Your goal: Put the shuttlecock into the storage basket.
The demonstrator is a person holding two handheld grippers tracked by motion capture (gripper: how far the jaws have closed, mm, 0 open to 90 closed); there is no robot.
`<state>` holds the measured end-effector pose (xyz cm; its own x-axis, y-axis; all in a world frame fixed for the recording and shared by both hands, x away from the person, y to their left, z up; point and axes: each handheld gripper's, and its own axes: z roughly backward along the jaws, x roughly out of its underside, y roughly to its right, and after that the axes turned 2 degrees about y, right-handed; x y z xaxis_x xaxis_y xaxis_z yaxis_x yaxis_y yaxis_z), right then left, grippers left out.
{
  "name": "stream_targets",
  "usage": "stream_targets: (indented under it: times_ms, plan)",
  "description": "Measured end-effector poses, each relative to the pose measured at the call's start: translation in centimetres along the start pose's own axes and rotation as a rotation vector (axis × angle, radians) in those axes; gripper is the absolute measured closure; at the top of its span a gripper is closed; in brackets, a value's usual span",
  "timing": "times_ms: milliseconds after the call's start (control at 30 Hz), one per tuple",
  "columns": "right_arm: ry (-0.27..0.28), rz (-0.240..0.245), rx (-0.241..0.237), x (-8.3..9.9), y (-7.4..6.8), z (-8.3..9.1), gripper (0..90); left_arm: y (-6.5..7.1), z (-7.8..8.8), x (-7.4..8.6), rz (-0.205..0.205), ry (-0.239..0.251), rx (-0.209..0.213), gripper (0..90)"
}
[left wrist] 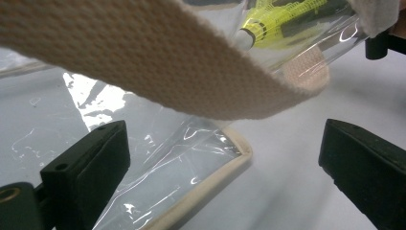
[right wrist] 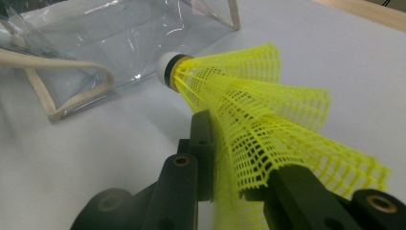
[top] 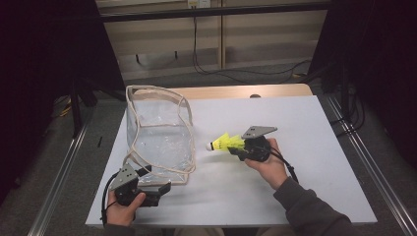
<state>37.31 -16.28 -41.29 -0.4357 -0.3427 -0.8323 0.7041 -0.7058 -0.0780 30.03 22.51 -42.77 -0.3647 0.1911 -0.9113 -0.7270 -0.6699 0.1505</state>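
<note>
Your right gripper (right wrist: 230, 158) clenches the yellow shuttlecock's (right wrist: 249, 110) skirt — cork toward the clear bag (top: 160, 132), bare table (top: 305, 128) behind. Your left gripper (left wrist: 225, 163), released, straddles the bag's bottom edge — strap (left wrist: 158, 62) just above.

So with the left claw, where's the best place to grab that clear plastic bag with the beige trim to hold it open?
Probably the beige woven strap of the clear plastic bag, which arches free just ahead of the open left claw. Come in from the near corner, where the claw already sits: the strap stands off the slippery film, so the claw can close around it.
</note>
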Motion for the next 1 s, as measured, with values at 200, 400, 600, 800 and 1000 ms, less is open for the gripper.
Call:
stream_targets:
  times_ms: [200,400,600,800,1000]
  plan:
    - [-0.006,-0.003,-0.015,-0.4,0.1,0.4,79.7,0.0,0.0,0.0,0.0,0.002,0.0,3.5]
    - [-0.013,-0.004,-0.03,-0.9,0.3,0.8,79.7,0.0,-0.1,0.0,0.001,0.003,-0.001,3.5]
    - [-0.014,0.001,-0.031,-1.5,0.4,1.1,79.7,0.0,0.0,0.0,0.001,0.001,0.001,3.5]
    - [-0.014,0.014,-0.037,-2.2,0.4,1.3,79.7,0.0,-0.1,0.0,0.005,0.004,0.001,3.5]
    - [-0.009,0.023,-0.039,-3.0,0.5,1.6,79.7,0.0,-0.1,0.0,0.005,0.004,0.001,3.5]
